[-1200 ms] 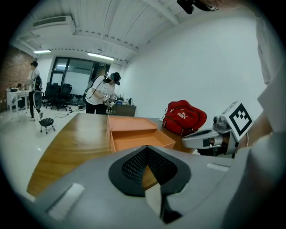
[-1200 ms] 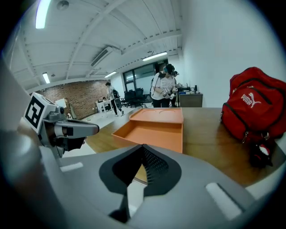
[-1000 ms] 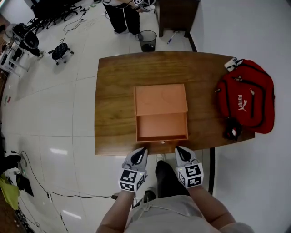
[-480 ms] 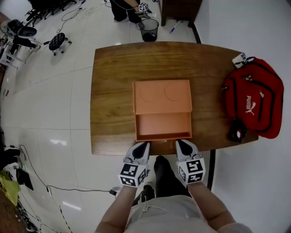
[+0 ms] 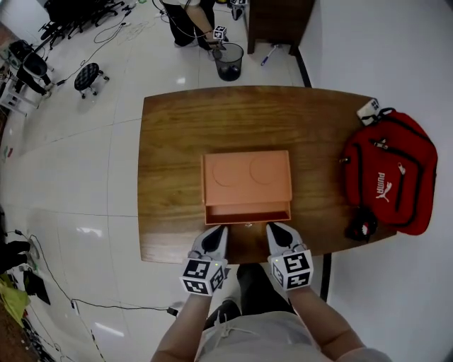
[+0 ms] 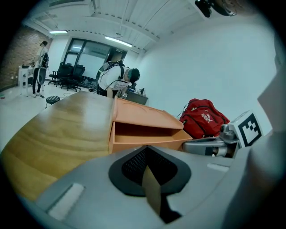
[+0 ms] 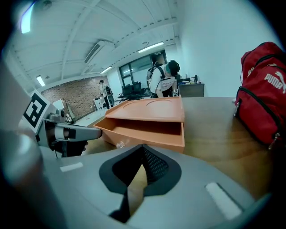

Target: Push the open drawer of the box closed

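An orange flat box (image 5: 247, 177) lies mid-table on the wooden table (image 5: 173, 134). Its drawer (image 5: 248, 213) sticks out a short way toward me, with a small clear knob (image 5: 248, 225) on its front. My left gripper (image 5: 216, 232) and right gripper (image 5: 274, 230) are both shut and point at the drawer front from the near table edge, left and right of the knob. Whether they touch it I cannot tell. In the left gripper view the drawer (image 6: 145, 142) is just ahead of the left gripper (image 6: 147, 152). In the right gripper view the drawer (image 7: 152, 136) is just ahead of the right gripper (image 7: 142, 150).
A red backpack (image 5: 388, 170) lies on the table's right end, with a small white item (image 5: 368, 108) behind it. On the floor beyond the far edge stand a black bin (image 5: 229, 60) and a person (image 5: 185, 18). The near table edge runs under my grippers.
The drawer now sticks out far less than before. Both grippers have moved forward with it, still shut, onto the near edge of the table.
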Available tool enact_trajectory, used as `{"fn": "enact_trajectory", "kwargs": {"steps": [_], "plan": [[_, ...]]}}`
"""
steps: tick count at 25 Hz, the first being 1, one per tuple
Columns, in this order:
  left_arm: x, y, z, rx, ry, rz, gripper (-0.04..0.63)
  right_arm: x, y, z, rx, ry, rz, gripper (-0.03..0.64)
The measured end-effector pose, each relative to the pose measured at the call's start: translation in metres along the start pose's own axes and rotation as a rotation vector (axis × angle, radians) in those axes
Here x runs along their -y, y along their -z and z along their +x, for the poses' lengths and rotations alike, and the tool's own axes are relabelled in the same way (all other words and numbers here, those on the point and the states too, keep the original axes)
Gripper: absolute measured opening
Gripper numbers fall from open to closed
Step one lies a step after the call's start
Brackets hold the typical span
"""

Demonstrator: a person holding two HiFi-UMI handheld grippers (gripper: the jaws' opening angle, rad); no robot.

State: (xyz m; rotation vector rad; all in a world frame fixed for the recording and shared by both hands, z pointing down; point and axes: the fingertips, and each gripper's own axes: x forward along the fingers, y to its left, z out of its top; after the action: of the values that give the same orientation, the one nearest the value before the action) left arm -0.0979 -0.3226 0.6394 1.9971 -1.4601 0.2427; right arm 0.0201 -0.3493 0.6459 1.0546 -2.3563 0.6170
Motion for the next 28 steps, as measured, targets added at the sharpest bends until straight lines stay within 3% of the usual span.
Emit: {"fn": "enact_trajectory", "kwargs": {"steps": [14, 19, 23, 28], "plan": [[-0.02, -0.033, 0.032, 0.038, -0.01, -0.059, 0.006, 0.019, -0.03, 0.034, -0.023, -0.028, -0.048, 0.006], [0.0, -0.043, 0.018, 0.043, 0.044, 0.051, 0.005, 0.011, -0.038, 0.019, -0.01, -0.055, -0.132, 0.006], [0.032, -0.077, -0.008, 0.136, 0.098, 0.156, 0.006, -0.007, -0.072, -0.016, 0.126, -0.071, -0.181, 0.006], [0.058, -0.108, -0.059, 0.264, 0.131, 0.211, 0.006, -0.051, -0.102, -0.064, 0.275, -0.081, -0.25, 0.006]]}}
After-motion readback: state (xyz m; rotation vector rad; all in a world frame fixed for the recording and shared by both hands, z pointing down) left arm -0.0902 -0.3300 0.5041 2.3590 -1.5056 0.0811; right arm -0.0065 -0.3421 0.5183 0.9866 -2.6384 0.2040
